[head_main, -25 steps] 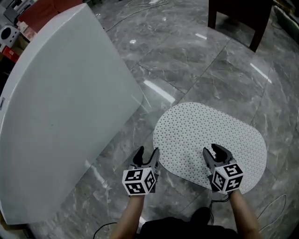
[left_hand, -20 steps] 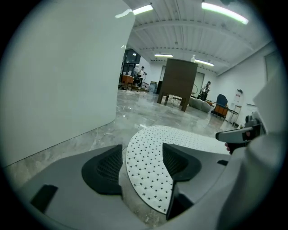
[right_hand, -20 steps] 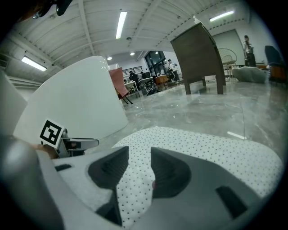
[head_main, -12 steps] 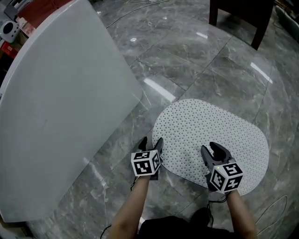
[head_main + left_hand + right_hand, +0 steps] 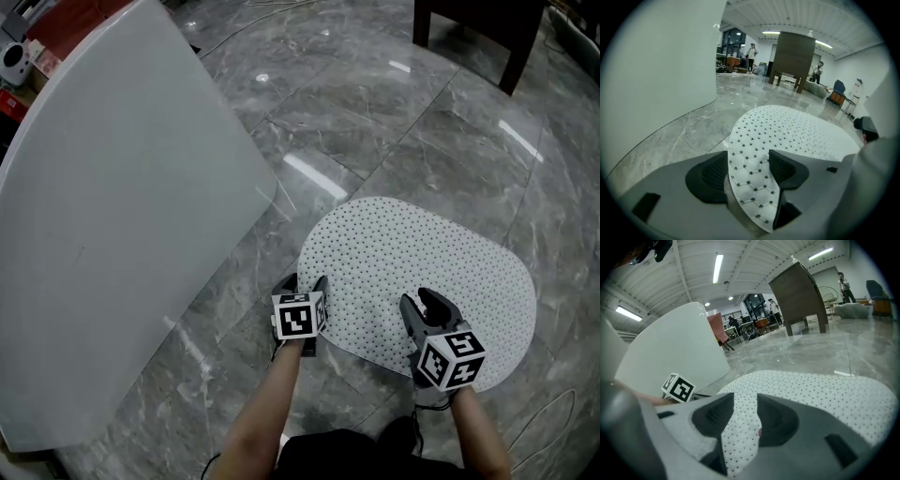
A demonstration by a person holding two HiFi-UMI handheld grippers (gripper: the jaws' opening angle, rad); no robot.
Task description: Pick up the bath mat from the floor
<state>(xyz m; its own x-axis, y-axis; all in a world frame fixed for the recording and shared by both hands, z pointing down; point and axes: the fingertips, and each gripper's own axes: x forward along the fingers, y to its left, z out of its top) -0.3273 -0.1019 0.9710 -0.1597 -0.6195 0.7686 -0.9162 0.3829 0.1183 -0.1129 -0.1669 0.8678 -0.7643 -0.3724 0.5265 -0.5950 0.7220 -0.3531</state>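
The white oval bath mat (image 5: pixel 427 258), dotted with small holes, lies flat on the grey marble floor. My left gripper (image 5: pixel 306 292) is low at the mat's near left edge. In the left gripper view that mat edge (image 5: pixel 751 164) runs between the pads of my left gripper (image 5: pixel 749 171), whose jaws have just been opening and stand wide without pressing on it. My right gripper (image 5: pixel 424 309) is on the mat's near side. In the right gripper view my right gripper (image 5: pixel 745 420) is shut on a raised fold of the mat (image 5: pixel 740 427).
A large white curved panel (image 5: pixel 112 216) stands on the floor at the left, close to the mat. A dark wooden piece of furniture (image 5: pixel 469 28) is at the far right. A thin cable (image 5: pixel 553 412) loops on the floor near right.
My left gripper has come down and forward to the mat's left edge, which now sits between its jaws. The right gripper has kept still on its fold.
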